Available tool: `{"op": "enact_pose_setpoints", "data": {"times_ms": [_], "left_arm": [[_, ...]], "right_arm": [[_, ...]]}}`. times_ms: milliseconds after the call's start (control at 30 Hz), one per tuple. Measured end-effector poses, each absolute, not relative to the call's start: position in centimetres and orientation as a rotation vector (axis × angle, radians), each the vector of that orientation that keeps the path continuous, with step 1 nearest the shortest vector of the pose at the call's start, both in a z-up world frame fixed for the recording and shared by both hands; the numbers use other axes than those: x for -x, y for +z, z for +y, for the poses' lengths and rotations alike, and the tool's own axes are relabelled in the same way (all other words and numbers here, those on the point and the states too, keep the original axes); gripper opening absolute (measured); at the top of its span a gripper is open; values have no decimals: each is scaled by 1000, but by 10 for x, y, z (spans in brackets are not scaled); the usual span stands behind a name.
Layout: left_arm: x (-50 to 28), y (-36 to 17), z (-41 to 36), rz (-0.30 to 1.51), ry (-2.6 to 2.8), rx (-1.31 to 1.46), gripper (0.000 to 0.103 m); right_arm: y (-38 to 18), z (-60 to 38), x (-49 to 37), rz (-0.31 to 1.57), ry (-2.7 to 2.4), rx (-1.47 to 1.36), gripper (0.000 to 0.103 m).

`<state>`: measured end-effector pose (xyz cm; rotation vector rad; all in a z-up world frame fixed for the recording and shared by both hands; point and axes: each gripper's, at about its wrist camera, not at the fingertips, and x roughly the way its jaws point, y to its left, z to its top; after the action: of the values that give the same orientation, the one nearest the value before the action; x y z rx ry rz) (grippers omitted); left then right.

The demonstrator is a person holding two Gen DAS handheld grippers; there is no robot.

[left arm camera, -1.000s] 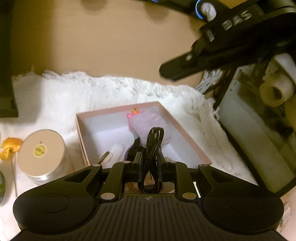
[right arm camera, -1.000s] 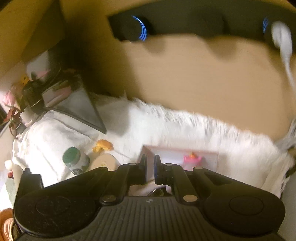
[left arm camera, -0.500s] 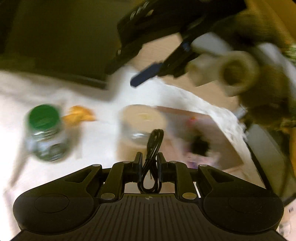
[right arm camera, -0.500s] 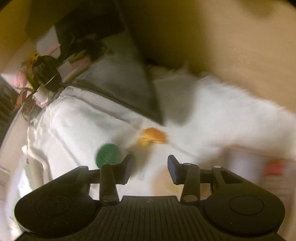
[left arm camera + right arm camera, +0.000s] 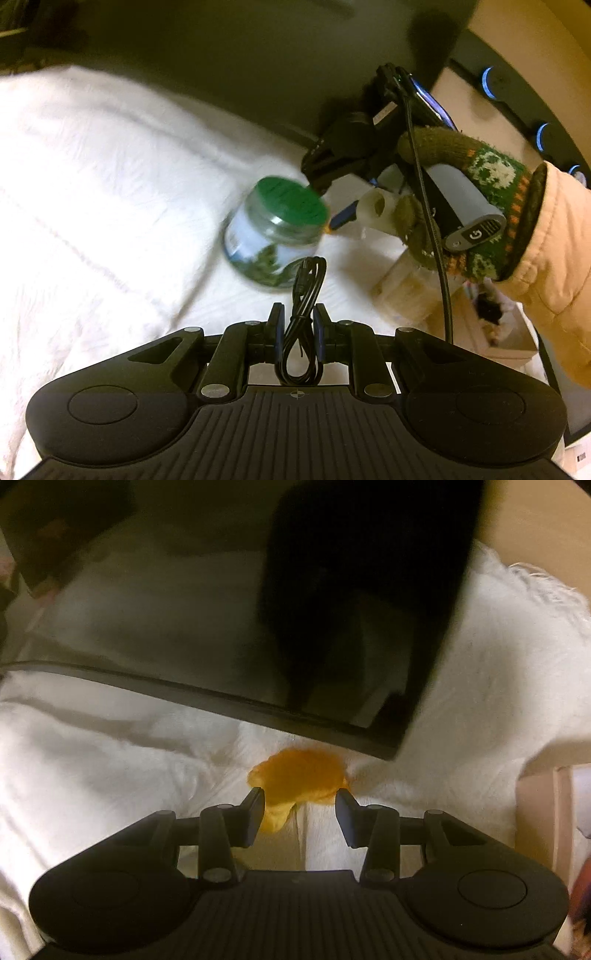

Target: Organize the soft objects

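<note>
Right gripper: jaws apart, nothing clamped, pointing steeply down w/ the orange fabric flower on the white fleece blanket just ahead, mostly centred, its lower edge reaching in beside the left pad. Left gripper: jaws clamped on a looped black cable, green-lidded jar ahead. Assessment: right hand nearer; a short straight descent should bracket the flower.

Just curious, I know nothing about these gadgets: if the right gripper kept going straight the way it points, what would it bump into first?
Most likely the orange flower lying on the white fluffy blanket, just beyond the open right gripper.
</note>
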<state>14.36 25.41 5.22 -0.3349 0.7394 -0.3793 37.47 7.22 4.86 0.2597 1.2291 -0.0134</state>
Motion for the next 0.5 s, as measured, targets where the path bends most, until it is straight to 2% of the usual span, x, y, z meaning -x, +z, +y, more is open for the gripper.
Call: {"op": "enact_pose_setpoints", "data": {"times_ms": [167,200,233,267,500], "left_arm": [[-149,48,256,763,-386,323,19],[-149,49,254,763,-388,318,19],[-151,50,252,762,-388,314,19],[-153,51,250,761,-386,311,19],[-148,63,246,734,-385,287,19]], "right_arm": [[32,72,-383,1231,-43,-254,42],[33,74,-384,1227,-36,-233,39],[34,76,-384,1231,-17,-211,25],[36,75,-384,1230,0,-210,19],[93,66,-344,1134,120,-221,18]]}}
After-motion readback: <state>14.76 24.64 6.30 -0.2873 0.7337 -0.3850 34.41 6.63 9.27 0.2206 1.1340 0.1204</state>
